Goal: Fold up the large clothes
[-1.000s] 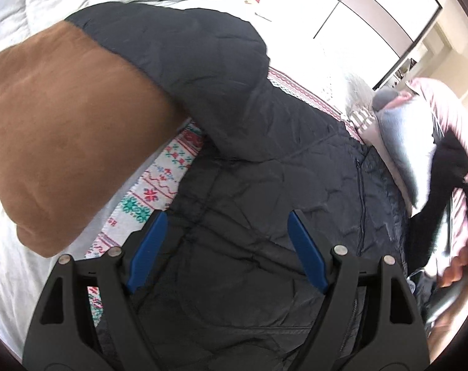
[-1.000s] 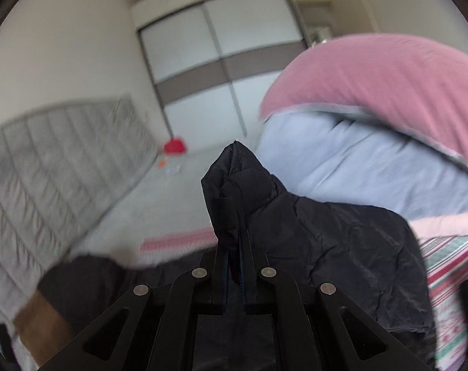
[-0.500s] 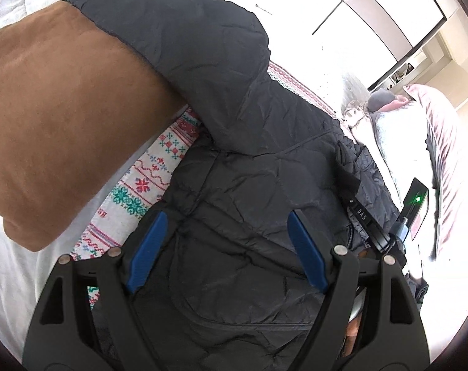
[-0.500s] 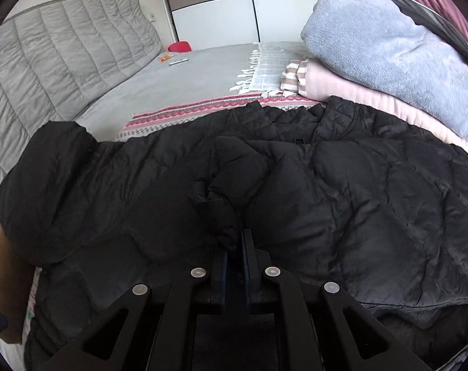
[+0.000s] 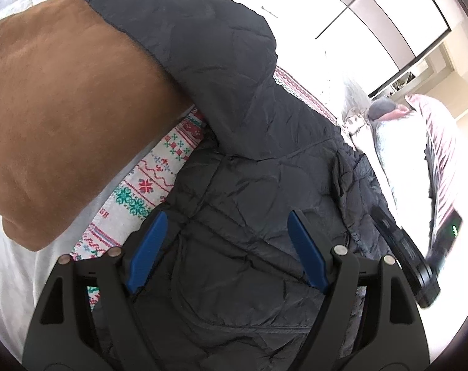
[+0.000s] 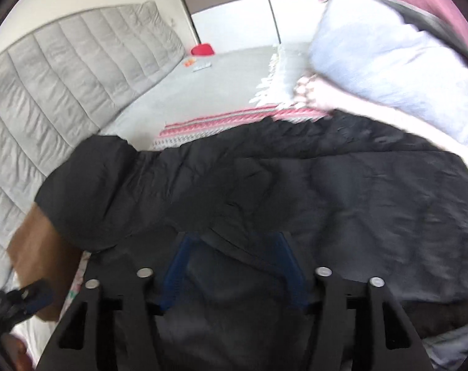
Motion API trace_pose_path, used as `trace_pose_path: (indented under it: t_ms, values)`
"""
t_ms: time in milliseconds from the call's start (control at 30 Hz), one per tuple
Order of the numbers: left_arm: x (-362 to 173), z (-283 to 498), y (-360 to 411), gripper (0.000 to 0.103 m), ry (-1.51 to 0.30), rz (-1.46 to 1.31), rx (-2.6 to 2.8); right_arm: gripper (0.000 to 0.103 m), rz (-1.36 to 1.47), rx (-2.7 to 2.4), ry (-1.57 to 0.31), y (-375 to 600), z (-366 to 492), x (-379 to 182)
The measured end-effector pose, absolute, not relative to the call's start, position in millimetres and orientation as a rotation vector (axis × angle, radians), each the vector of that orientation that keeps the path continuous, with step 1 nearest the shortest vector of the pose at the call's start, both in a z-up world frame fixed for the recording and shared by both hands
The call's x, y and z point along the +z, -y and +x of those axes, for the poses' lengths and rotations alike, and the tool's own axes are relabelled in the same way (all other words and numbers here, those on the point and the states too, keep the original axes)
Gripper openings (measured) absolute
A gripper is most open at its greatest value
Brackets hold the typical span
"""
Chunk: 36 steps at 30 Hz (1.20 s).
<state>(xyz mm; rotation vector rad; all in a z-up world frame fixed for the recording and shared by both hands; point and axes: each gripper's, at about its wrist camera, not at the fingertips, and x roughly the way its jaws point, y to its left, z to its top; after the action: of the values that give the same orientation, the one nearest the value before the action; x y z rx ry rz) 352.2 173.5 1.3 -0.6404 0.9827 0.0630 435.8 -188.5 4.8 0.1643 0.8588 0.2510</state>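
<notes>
A large black quilted jacket (image 5: 264, 160) lies spread on the bed, its brown fleece lining (image 5: 57, 108) turned out at the left. My left gripper (image 5: 227, 215) hovers open just over the jacket's body, with nothing pinched between its blue pads. At that view's right edge the right gripper (image 5: 403, 247) shows low over the jacket. In the blurred right wrist view the right gripper (image 6: 234, 235) is low over the jacket (image 6: 326, 191). Its jaws are opening, and the fabric lies under and between the fingers with no pad pressing on it. The left gripper (image 6: 17, 303) shows at the bottom left.
A red, green and white patterned blanket (image 5: 147, 182) lies under the jacket. A grey quilted headboard (image 6: 64, 71) lines the left side. Folded pale blue and pink bedding (image 6: 373, 49) is stacked to the right. A small red object (image 6: 203, 50) lies far back on the bed.
The right gripper came down with a fold of the jacket shut in its jaws, laid it on the jacket's body, and its jaws have parted. The left gripper stayed nearly still and open.
</notes>
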Motion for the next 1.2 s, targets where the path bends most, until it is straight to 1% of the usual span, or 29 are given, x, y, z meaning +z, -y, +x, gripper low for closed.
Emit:
trace_pose_path:
  t_ms: [167, 300, 433, 500, 667, 800, 900, 967, 1000, 1200]
  values:
    - [6.1, 349.3, -185.2, 0.080, -0.954, -0.673, 0.075, 0.061, 0.173, 0.273, -0.906, 239.7, 380.8, 21.1]
    - [10.5, 343.9, -204.8, 0.080, -0.912, -0.711, 0.115, 0.061, 0.193, 0.229, -0.950, 281.4, 323.0, 15.7]
    - [17.2, 333.9, -232.2, 0.080, -0.841, -0.756, 0.200, 0.067, 0.307, 0.176, -0.907, 327.4, 283.1, -2.6]
    - [21.7, 330.3, -246.7, 0.080, -0.803, -0.781, 0.223, 0.067, 0.308, 0.107, -0.953, 340.3, 283.4, -8.0]
    - [26.2, 331.8, -287.1, 0.080, -0.731, -0.878, 0.218, 0.067, 0.363, 0.156, -0.901, 359.3, 282.3, 7.7]
    - [22.0, 349.4, -317.8, 0.080, -0.732, -0.960, 0.243, 0.067, 0.417, 0.202, -0.914, 368.0, 277.0, 8.1]
    - [21.6, 379.5, -339.0, 0.080, -0.782, -0.933, 0.294, 0.067, 0.312, 0.148, -0.883, 361.0, 273.2, 16.7]
    - [27.7, 400.4, -351.2, 0.080, -0.775, -0.905, 0.309, 0.067, 0.174, 0.125, -0.845, 345.8, 267.4, 26.3]
    - [29.2, 407.6, -354.4, 0.080, -0.768, -0.901, 0.310, 0.068, 0.157, 0.137, -0.837, 342.3, 265.5, 28.3]
    - [14.9, 442.4, -376.6, 0.080, -0.750, -1.000, 0.287, 0.068, 0.247, 0.195, -0.863, 344.0, 266.0, 22.1]
